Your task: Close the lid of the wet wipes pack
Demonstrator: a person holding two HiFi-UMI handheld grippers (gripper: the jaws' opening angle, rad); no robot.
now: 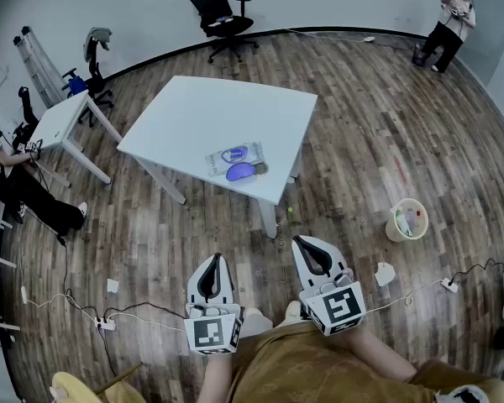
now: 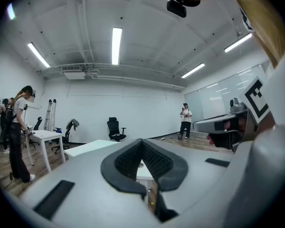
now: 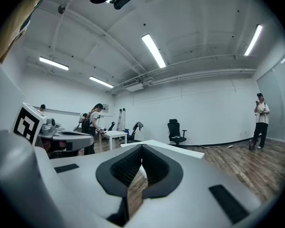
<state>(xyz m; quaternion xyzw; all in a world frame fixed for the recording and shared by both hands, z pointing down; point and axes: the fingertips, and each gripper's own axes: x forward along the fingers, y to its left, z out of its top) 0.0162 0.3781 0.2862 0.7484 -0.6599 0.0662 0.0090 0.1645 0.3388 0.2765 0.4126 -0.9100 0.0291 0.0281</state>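
A wet wipes pack (image 1: 236, 159) lies near the front edge of a white table (image 1: 193, 116) in the head view, its blue lid (image 1: 246, 171) flipped open toward me. My left gripper (image 1: 212, 265) and right gripper (image 1: 309, 247) are held close to my body, well short of the table, both shut with nothing between the jaws. The left gripper view shows shut jaws (image 2: 142, 148) with the white table (image 2: 92, 147) beyond. In the right gripper view the jaws (image 3: 141, 156) meet too, the table (image 3: 175, 150) behind them.
Wooden floor surrounds the table. A black office chair (image 1: 218, 13) stands at the back, a second white table (image 1: 57, 120) at left with a person (image 1: 17, 183) beside it. Another person (image 1: 450, 22) stands far right. A small bucket (image 1: 406, 219) and cables (image 1: 109, 317) lie on the floor.
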